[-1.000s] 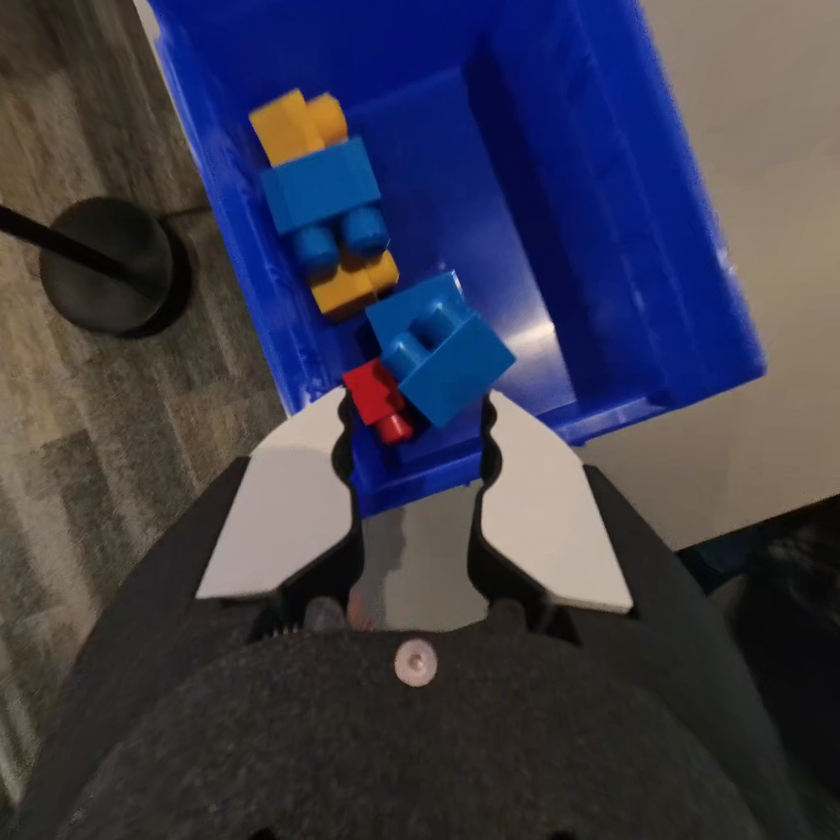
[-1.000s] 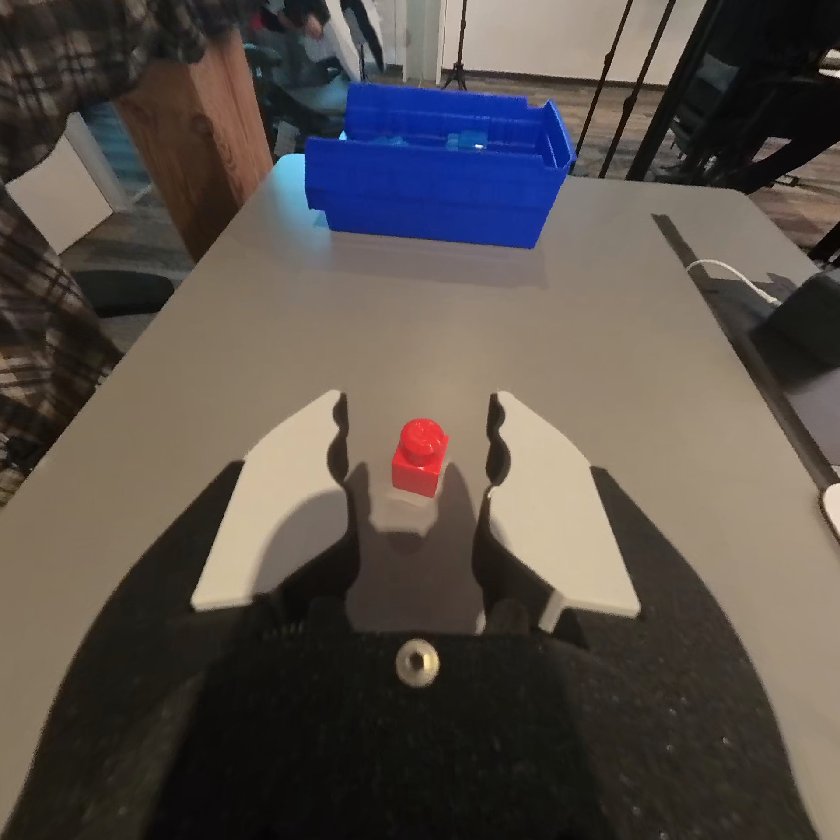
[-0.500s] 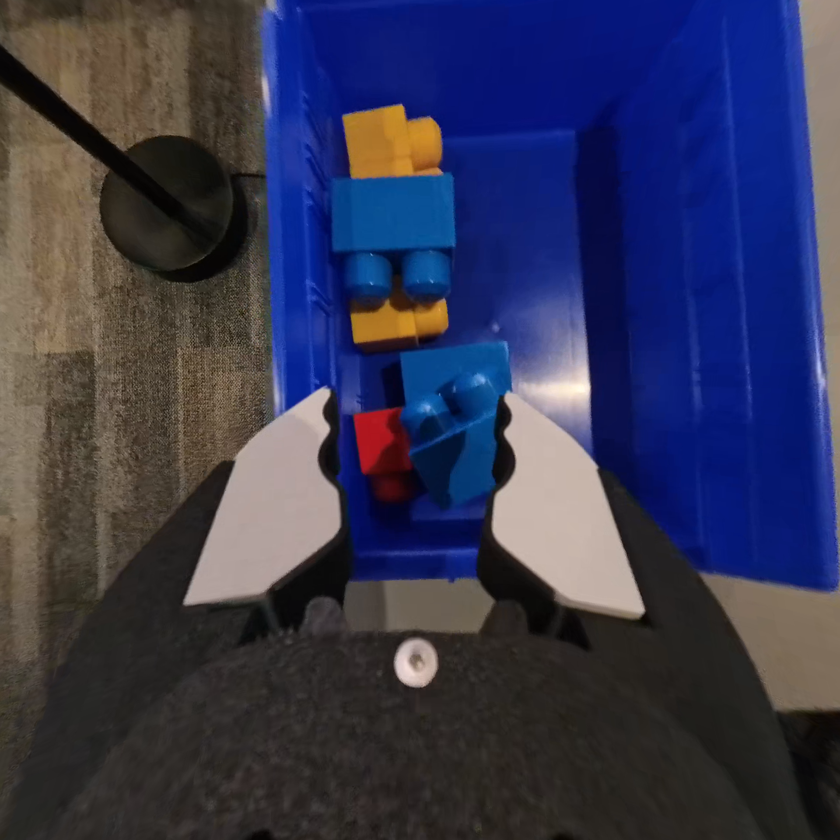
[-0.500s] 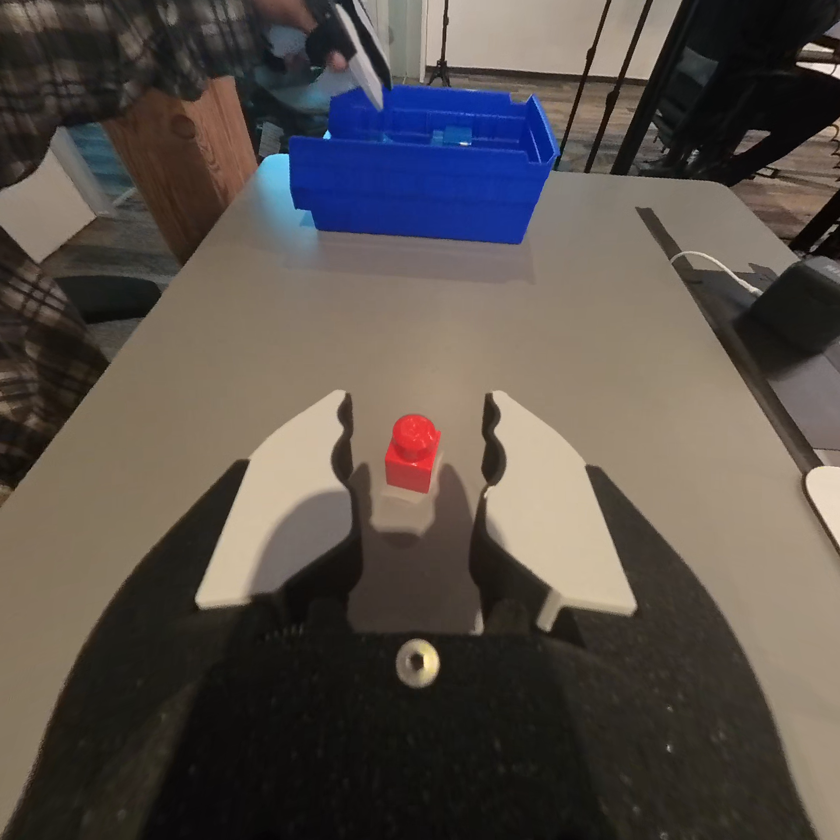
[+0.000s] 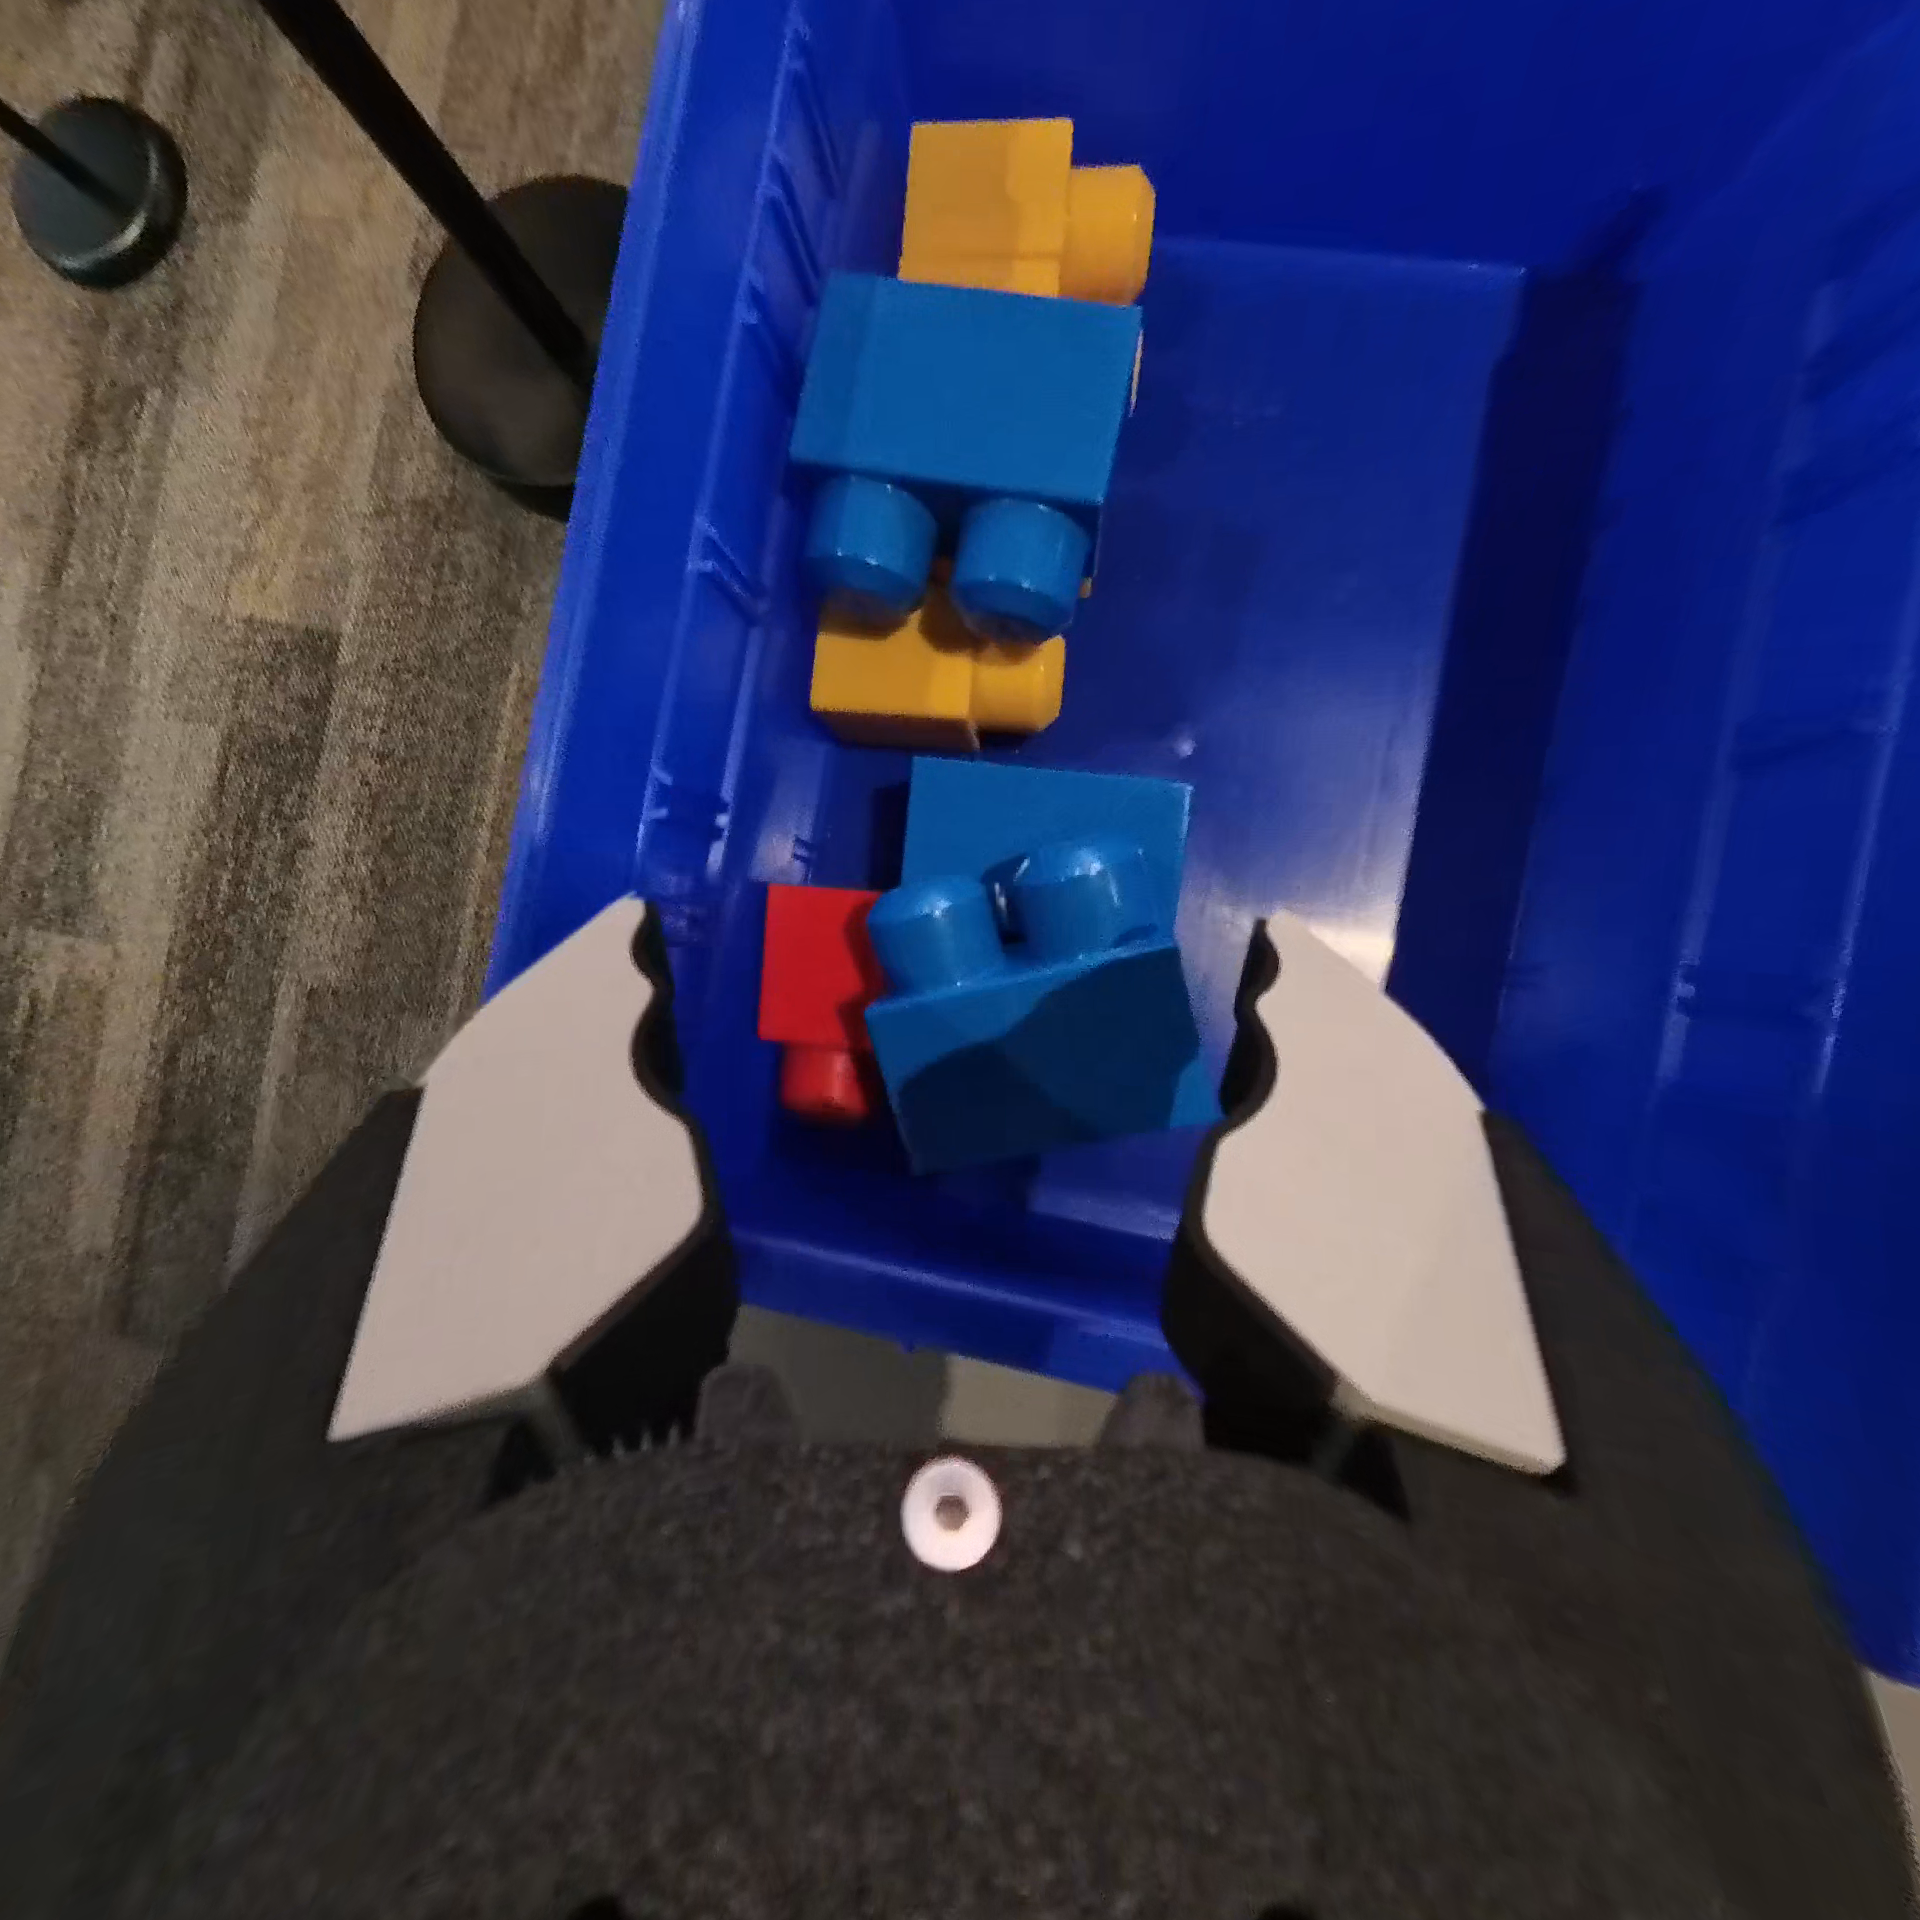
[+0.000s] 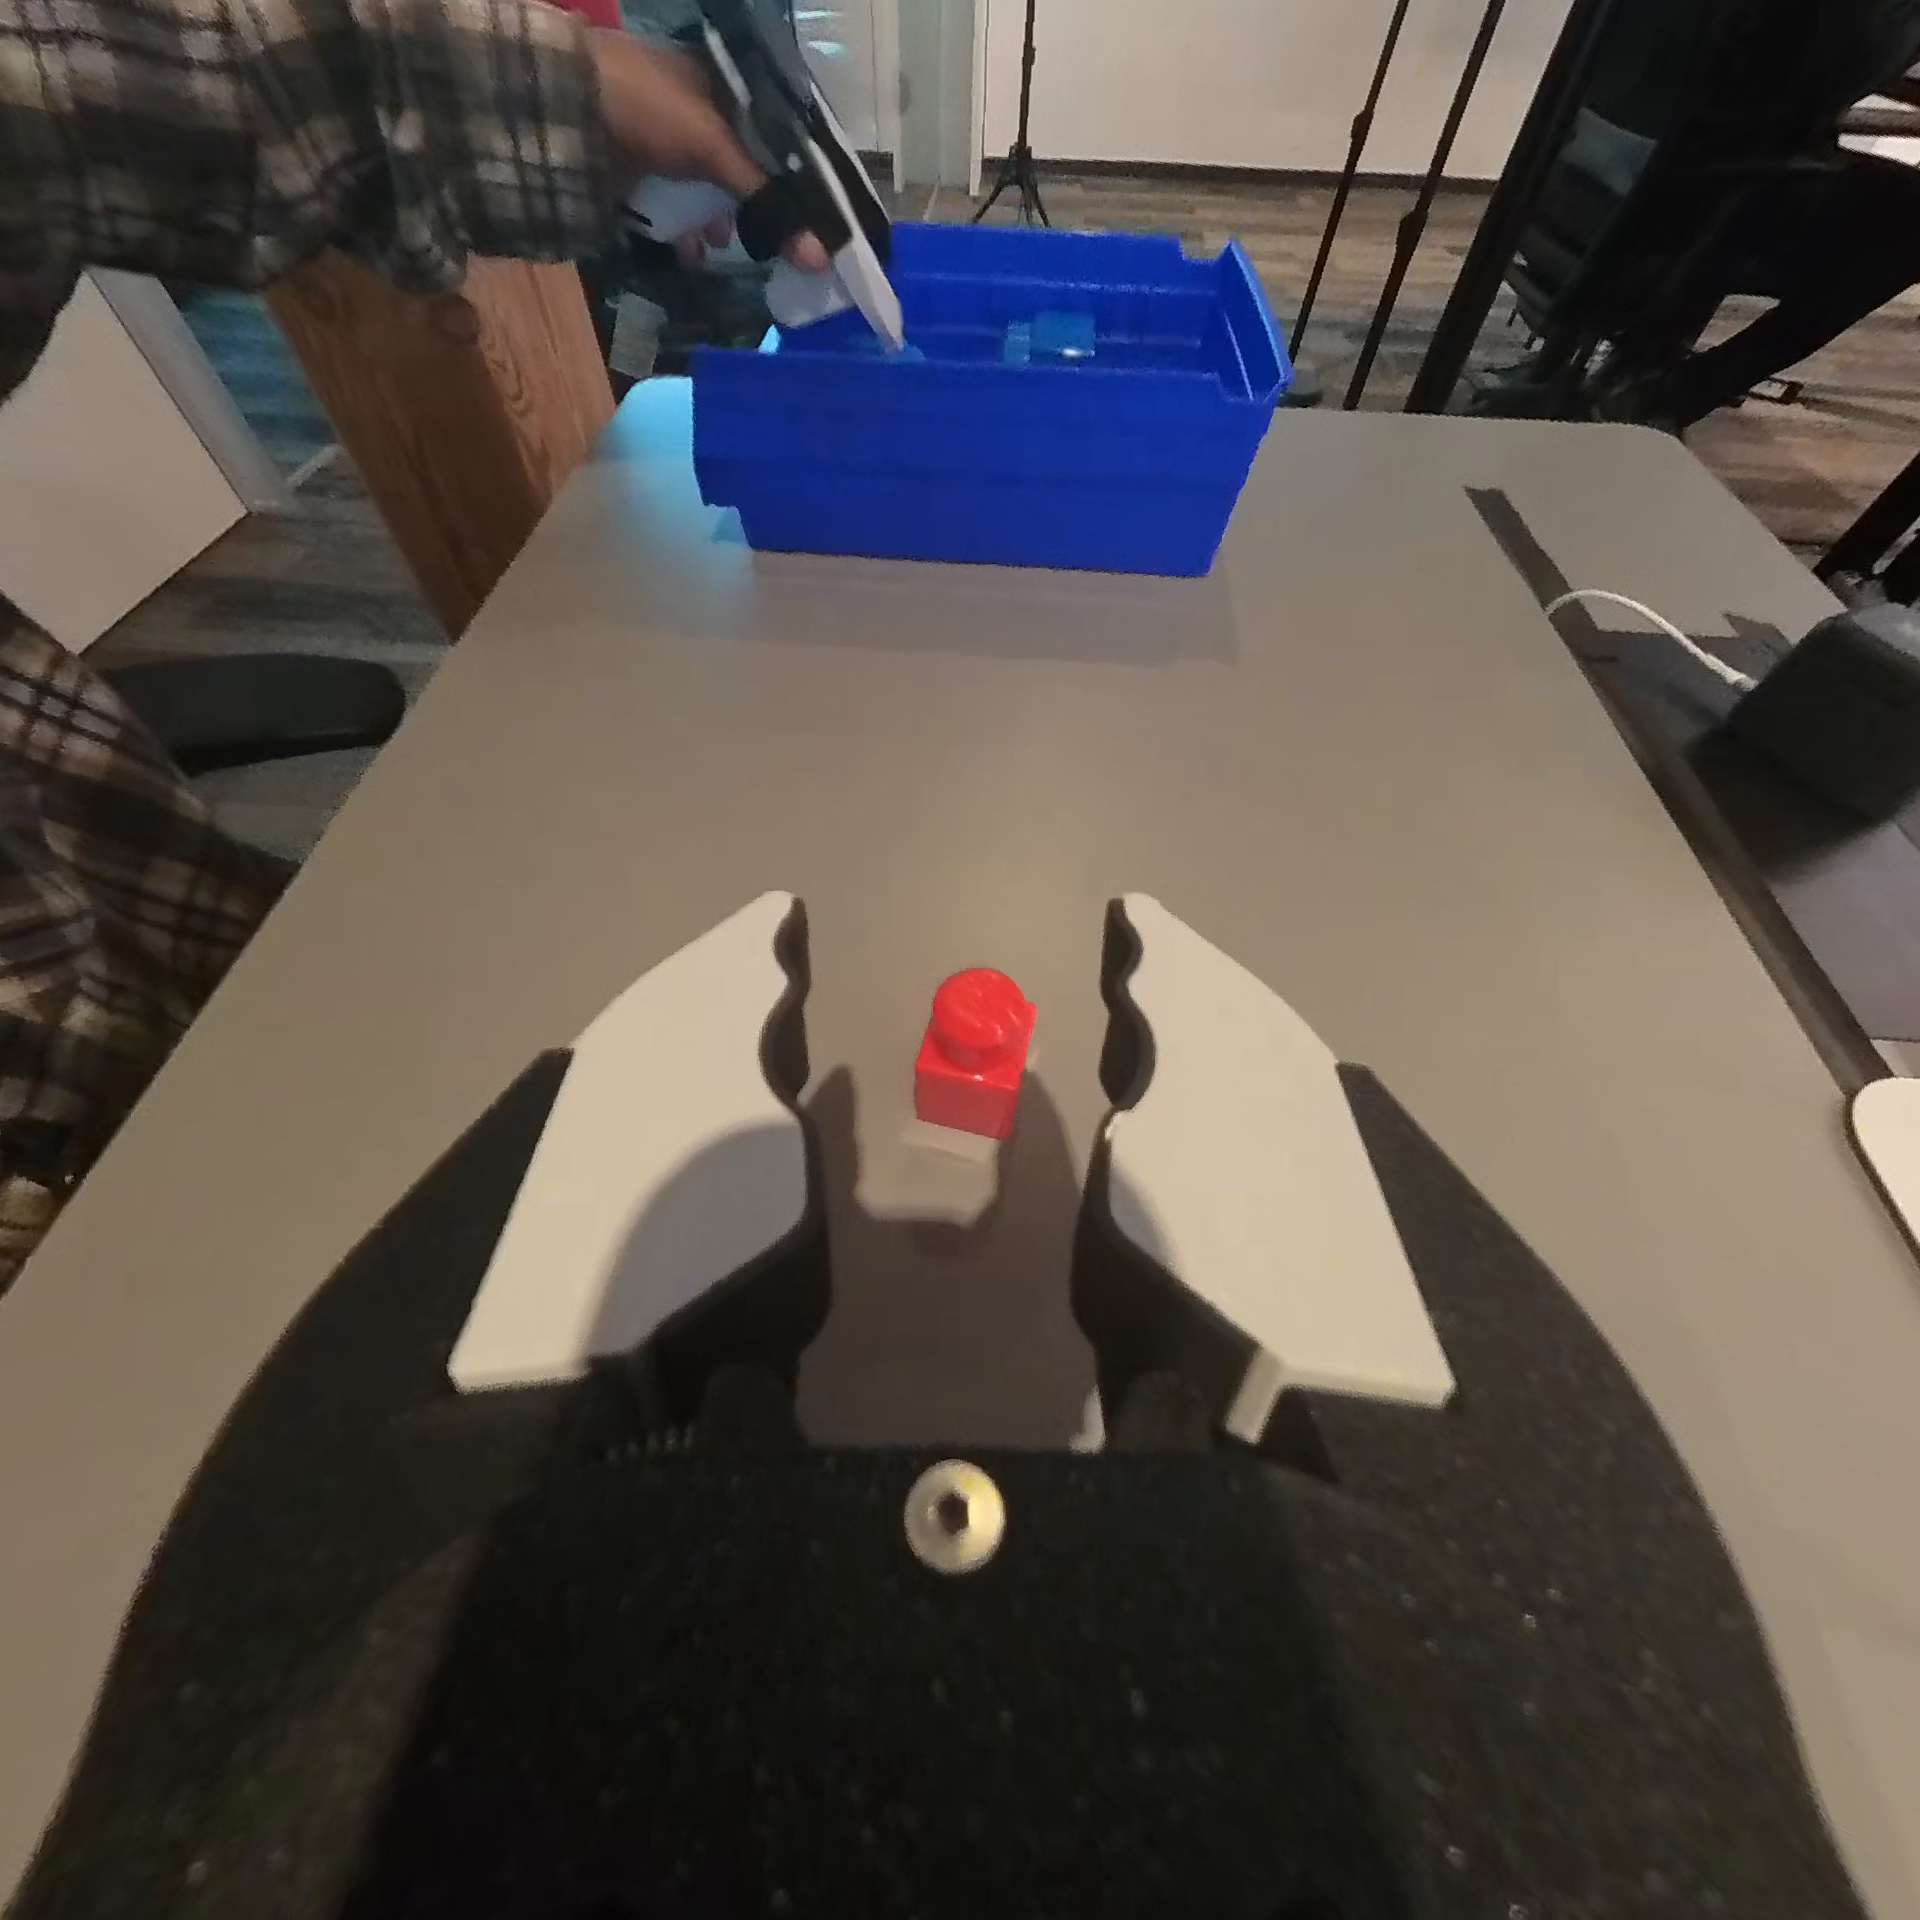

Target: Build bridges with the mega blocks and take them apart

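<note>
In the left wrist view my left gripper (image 5: 951, 961) is open and reaches down into the blue bin (image 5: 1714, 727). A tilted blue two-stud block (image 5: 1039, 1029) and a small red block (image 5: 816, 971) lie between its fingers, untouched. Farther in lie another blue block (image 5: 961, 405) over yellow blocks (image 5: 1023, 203). In the right wrist view my right gripper (image 6: 951, 961) is open, low over the grey table (image 6: 1039, 748). A small red one-stud block (image 6: 971, 1060) stands upright between its fingers, not gripped. The left gripper (image 6: 831, 270) shows over the bin (image 6: 987, 468).
A person's plaid sleeve (image 6: 291, 135) reaches over the table's far left. A wooden cabinet (image 6: 436, 405) stands beside the table. A black box with a white cable (image 6: 1829, 738) and a white object (image 6: 1886, 1158) sit at the right edge. Black stand bases (image 5: 509, 332) rest on the floor. Tip to tip, the grippers are about 50 cm apart.
My left gripper has moved over and down into the bin, now straddling the tilted blue and red blocks. My right gripper has stayed open around the red block, hardly moving.
</note>
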`<state>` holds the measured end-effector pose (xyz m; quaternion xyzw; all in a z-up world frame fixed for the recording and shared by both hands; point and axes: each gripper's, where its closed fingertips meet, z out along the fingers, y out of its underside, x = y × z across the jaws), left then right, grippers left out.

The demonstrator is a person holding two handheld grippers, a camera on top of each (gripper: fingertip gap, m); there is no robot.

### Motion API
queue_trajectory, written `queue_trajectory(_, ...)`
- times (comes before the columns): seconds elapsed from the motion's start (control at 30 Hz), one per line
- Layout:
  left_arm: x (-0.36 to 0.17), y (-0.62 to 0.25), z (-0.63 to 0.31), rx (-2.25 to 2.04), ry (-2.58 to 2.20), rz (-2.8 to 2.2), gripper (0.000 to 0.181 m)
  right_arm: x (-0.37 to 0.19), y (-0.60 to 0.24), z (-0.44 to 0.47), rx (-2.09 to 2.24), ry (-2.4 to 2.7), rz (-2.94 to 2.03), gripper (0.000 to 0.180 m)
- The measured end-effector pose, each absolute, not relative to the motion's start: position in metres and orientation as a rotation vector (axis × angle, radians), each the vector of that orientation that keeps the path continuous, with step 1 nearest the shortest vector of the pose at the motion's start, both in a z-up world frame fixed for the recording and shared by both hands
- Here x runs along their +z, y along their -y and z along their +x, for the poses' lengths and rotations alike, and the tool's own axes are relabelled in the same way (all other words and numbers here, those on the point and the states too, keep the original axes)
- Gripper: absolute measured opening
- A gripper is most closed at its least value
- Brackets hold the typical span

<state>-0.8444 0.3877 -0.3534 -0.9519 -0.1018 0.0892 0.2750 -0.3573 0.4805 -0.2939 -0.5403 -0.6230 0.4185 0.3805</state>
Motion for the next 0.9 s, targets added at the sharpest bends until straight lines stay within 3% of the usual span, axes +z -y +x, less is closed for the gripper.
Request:
queue_trajectory(0.2,-0.370,-0.385,-0.846,0.234,0.382,-2.696,0.101,-0.290,-0.479,-0.357,1.083,1.578,-1.392,0.050)
queue_trajectory(0.4,-0.380,-0.389,-0.854,0.216,0.446,-2.756,0.086,-0.282,-0.476,-0.355,1.107,1.564,-1.382,0.050)
queue_trajectory(0.63,-0.391,-0.379,-0.847,0.166,0.491,-2.822,0.086,-0.278,-0.476,-0.353,1.112,1.550,-1.380,0.050)
queue_trajectory(0.77,-0.393,-0.378,-0.839,0.102,0.478,-2.813,0.065,-0.278,-0.477,-0.354,1.122,1.542,-1.386,0.049)
queue_trajectory(0.9,-0.389,-0.380,-0.835,0.060,0.442,-2.785,0.074,-0.277,-0.476,-0.353,1.122,1.545,-1.382,0.049)
